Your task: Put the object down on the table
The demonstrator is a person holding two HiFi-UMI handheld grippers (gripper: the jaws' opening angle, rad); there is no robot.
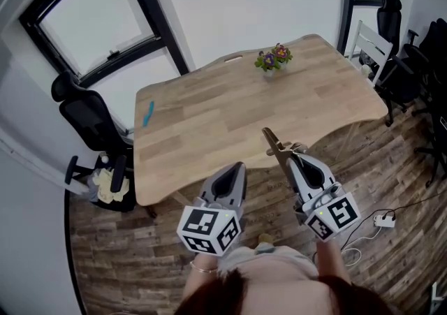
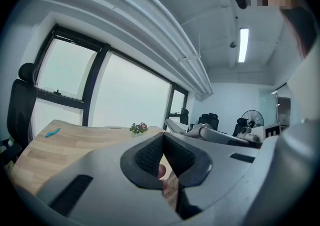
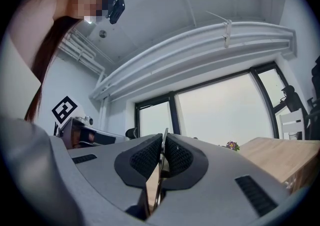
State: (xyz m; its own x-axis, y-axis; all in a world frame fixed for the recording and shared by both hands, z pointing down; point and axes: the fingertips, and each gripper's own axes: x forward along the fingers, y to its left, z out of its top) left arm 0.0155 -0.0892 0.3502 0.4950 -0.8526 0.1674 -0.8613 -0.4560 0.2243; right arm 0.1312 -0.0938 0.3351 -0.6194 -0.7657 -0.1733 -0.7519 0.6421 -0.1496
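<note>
My right gripper (image 1: 292, 160) is shut on a thin flat wooden piece (image 1: 274, 144) that sticks out up and to the left, over the front edge of the wooden table (image 1: 230, 121). In the right gripper view the piece (image 3: 163, 146) shows edge-on, pinched between the ribbed pads. My left gripper (image 1: 236, 169) hovers beside it, just short of the table's front edge, with its jaws together and nothing in them. Its pads meet at the tips in the left gripper view (image 2: 162, 137).
A small pot of flowers (image 1: 273, 60) stands at the table's far side, and a blue item (image 1: 148, 114) lies near its left edge. A black office chair (image 1: 91, 121) is at the left. White and black chairs (image 1: 374, 45) crowd the right. A power strip (image 1: 384, 221) lies on the floor.
</note>
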